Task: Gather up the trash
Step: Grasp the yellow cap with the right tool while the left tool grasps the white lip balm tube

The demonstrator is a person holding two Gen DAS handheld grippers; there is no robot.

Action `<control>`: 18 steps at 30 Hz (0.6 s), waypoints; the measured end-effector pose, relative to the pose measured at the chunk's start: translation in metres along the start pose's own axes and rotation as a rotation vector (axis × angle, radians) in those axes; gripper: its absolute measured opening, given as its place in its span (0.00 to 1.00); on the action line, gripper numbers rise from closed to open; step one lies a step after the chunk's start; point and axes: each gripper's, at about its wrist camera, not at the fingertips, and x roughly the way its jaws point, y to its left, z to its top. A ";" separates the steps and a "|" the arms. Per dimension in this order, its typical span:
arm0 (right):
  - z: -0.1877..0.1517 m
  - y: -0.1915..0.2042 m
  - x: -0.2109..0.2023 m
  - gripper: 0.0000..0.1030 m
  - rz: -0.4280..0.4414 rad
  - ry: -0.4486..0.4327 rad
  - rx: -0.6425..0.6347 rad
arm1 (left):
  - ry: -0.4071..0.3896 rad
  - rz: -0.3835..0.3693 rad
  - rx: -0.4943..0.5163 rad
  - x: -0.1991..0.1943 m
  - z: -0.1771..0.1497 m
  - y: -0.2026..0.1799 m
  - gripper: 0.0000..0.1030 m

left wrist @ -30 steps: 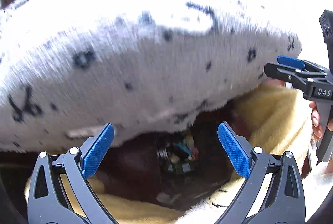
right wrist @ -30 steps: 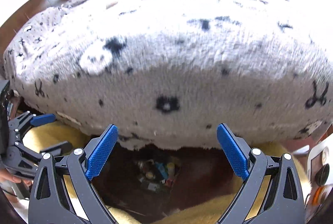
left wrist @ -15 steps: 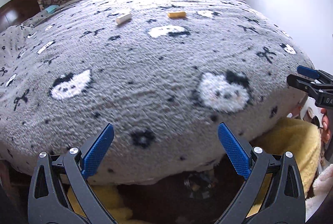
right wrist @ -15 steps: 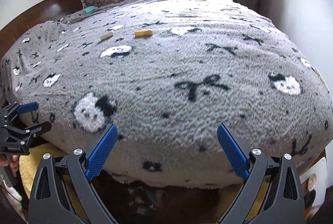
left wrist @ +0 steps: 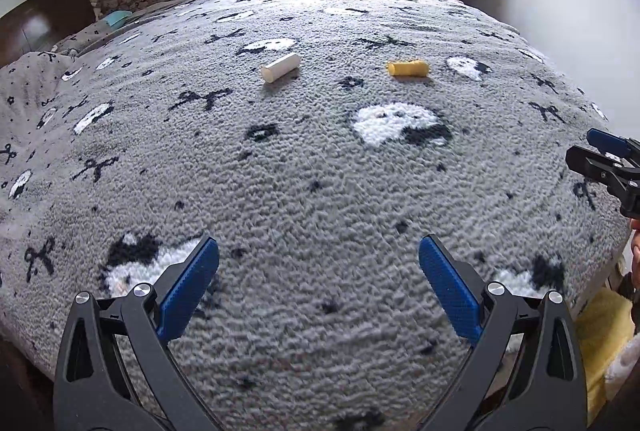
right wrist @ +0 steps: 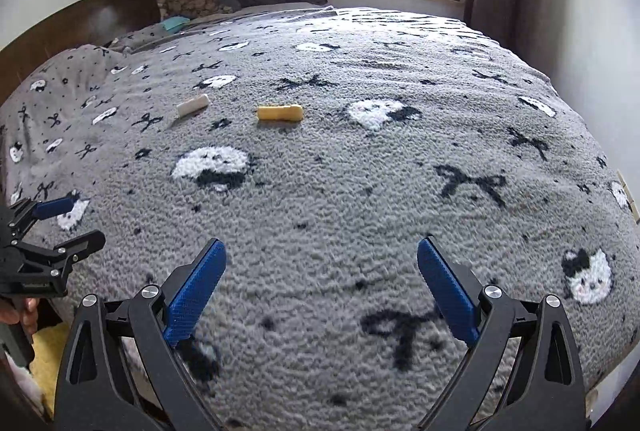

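Both pieces of trash lie mid-bed, ahead of the tongs — the white stick (left wrist: pixel 281 67) left of the yellow stick (left wrist: pixel 408 68), which lies crosswise. Left tongs (left wrist: pixel 318 287) and right tongs (right wrist: pixel 322 289) gape empty; the left looks nearer the white stick.

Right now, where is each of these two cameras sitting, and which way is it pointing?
Left wrist view: rides the left hand-held gripper, facing across the grey blanket toward the window; its open fingers show, the right hand-held gripper at the edge.
Right wrist view: rides the right one, same direction; the left shows beside it.
Both share the white cylinder and yellow cylinder.
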 end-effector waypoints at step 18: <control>0.098 0.035 0.157 0.82 0.065 0.103 0.060 | 0.023 0.072 -0.016 0.082 0.075 0.032 0.92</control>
